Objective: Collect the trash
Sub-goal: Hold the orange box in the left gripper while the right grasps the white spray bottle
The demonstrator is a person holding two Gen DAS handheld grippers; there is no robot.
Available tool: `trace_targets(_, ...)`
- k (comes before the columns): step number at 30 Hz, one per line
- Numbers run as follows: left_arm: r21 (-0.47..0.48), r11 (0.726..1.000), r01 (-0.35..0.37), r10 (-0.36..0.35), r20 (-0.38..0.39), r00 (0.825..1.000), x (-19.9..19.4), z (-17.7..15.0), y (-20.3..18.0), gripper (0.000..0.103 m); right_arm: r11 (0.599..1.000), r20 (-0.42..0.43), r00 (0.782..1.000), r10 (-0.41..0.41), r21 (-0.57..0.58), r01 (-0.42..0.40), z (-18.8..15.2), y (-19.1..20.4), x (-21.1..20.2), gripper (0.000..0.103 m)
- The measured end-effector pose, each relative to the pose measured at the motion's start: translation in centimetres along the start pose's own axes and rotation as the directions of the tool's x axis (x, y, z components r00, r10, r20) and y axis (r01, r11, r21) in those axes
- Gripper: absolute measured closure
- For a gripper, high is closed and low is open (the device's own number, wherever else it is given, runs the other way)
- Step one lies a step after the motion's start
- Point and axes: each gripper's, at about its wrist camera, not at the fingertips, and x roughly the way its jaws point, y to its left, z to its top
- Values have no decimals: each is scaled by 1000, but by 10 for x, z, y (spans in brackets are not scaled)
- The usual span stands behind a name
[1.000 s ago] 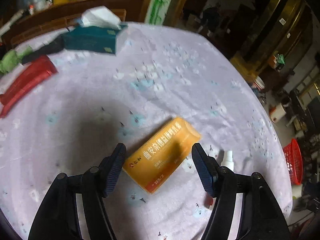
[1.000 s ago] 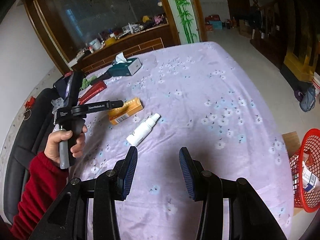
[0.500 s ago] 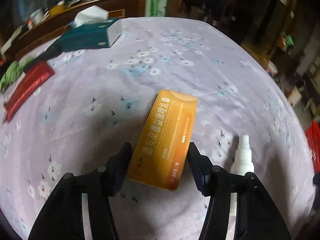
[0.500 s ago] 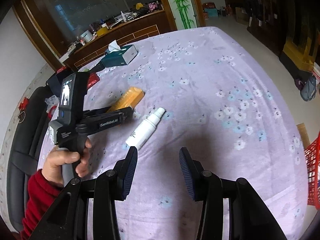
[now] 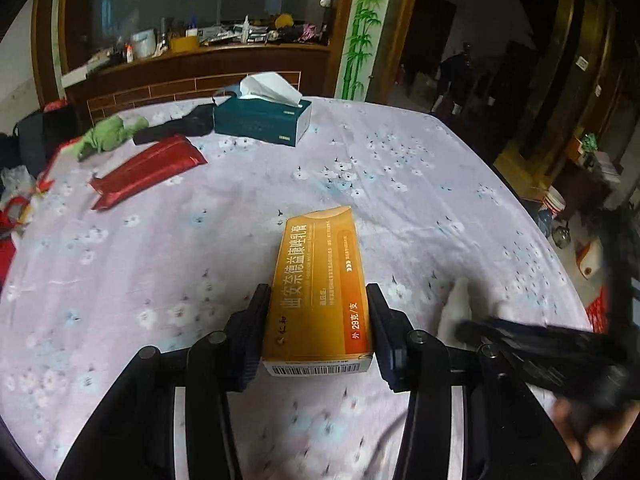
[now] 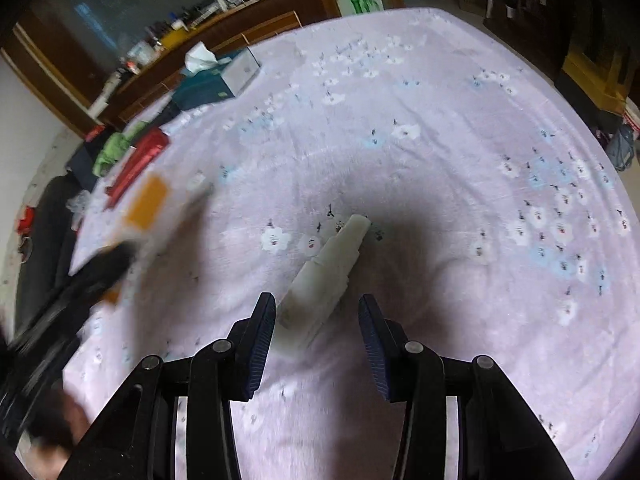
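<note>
Right now my left gripper [image 5: 318, 330] is clamped on the orange box [image 5: 318, 286], jaws pressing its two long sides at the near end, box running straight away from me and, I judge, lifted off the purple tablecloth [image 5: 160, 248]. My right gripper [image 6: 316, 336] has its jaws apart, straddling the near end of the white spray bottle [image 6: 324, 280] lying on the cloth. Bottle's long axis runs near-left to far-right, base close to my left finger [image 6: 260, 336], so I'd square up before closing.
</note>
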Motion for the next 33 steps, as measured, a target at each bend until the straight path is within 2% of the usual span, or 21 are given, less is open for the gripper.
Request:
trace_targets(1, 0, 1000, 3, -3, -9, 1000, -2, -2, 1, 58, 1000, -5, 1000, -7, 8, 7, 1, 1, 5, 58)
trace_targets(3, 0, 1000, 21, -21, -33, 999, -6, -9, 4, 58, 1000, -20, 999, -31, 2, 31, 0, 3, 12, 66)
trace_targets(7, 15, 1000, 19, -18, -68, 998, -11, -34, 5, 58, 995, 0, 996, -84, -57, 84, -9, 10, 9, 68)
trace_targets(9, 22, 999, 26, -25, -72, 997, -17, -51, 5, 58, 993, 14, 997, -77, -90, 78, -19, 12, 0, 69)
trace_targets(11, 27, 1000, 16, -14, -58, 998, -24, -66, 3, 58, 989, 40, 996, -78, -122, 82, -31, 13, -14, 70)
trace_targets(15, 15, 1000, -4, 5, -16, 1000, -43, -95, -2, 58, 988, 90, 996, -1, -156, 16, -59, 14, -44, 72)
trace_targets(20, 3, 998, -58, 57, 63, 996, -70, -125, -18, 58, 976, 197, 979, 46, -216, -3, -103, 16, -83, 72)
trace_targets(24, 1, 997, -71, 71, 85, 994, -79, -141, -33, 58, 975, 266, 963, 42, -222, 19, -130, 11, -98, 72)
trace_targets(27, 3, 998, -69, 68, 75, 995, -81, -151, -39, 58, 971, 255, 966, 31, -237, 31, -146, 4, -97, 72)
trace_targets(33, 9, 996, -86, 85, 66, 994, -80, -162, -48, 58, 967, 151, 988, 21, -255, 18, -165, -14, -80, 72)
